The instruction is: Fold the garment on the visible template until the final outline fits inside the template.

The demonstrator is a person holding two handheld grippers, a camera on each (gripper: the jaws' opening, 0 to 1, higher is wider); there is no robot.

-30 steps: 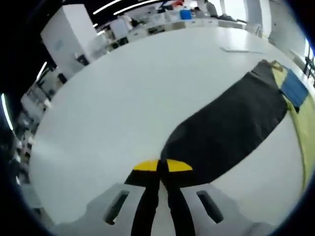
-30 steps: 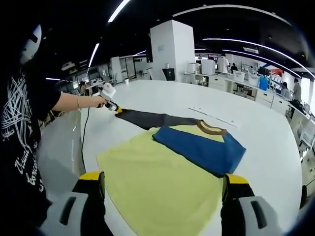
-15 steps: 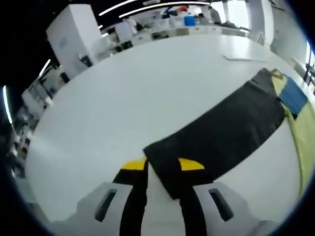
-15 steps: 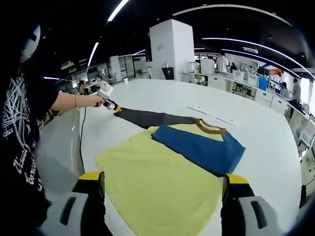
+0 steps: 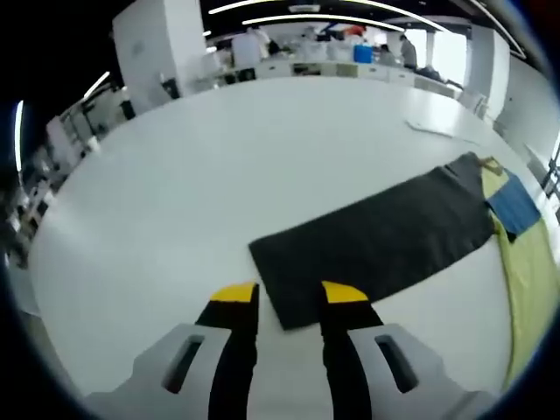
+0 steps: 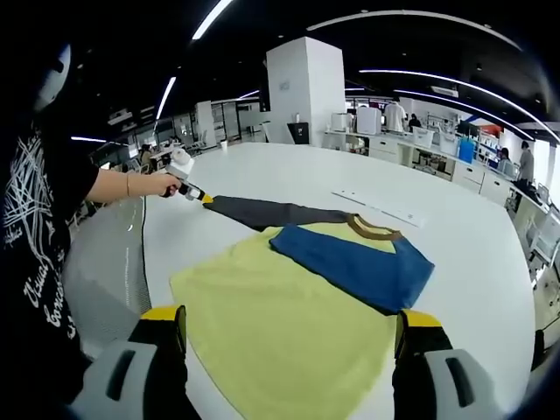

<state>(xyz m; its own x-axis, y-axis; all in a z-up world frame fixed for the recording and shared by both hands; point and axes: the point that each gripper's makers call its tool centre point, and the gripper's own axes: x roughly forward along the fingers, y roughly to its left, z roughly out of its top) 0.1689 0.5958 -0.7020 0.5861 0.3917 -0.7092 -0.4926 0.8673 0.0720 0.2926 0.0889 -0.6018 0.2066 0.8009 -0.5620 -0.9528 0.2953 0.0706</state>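
Observation:
The garment is a yellow shirt (image 6: 280, 332) lying flat on the white table (image 6: 472, 245), with a brown collar (image 6: 372, 229). Its blue sleeve (image 6: 350, 262) is folded across the chest. Its dark grey sleeve (image 5: 376, 245) stretches straight out and lies flat. My left gripper (image 5: 289, 296) is open, with the cuff end of the dark sleeve lying between its yellow-tipped jaws. In the right gripper view the left gripper (image 6: 191, 189) sits at the far tip of the dark sleeve (image 6: 262, 212). My right gripper (image 6: 290, 319) is wide open above the shirt's near hem, holding nothing.
A person in a black printed shirt (image 6: 35, 227) stands at the table's left edge, arm stretched out. A thin white strip (image 6: 381, 208) lies beyond the collar. Benches and a white pillar (image 6: 306, 87) stand beyond the table.
My left gripper was shut on the dark sleeve's cuff; it has opened and let go, and the sleeve now lies flat. The right gripper has stayed still.

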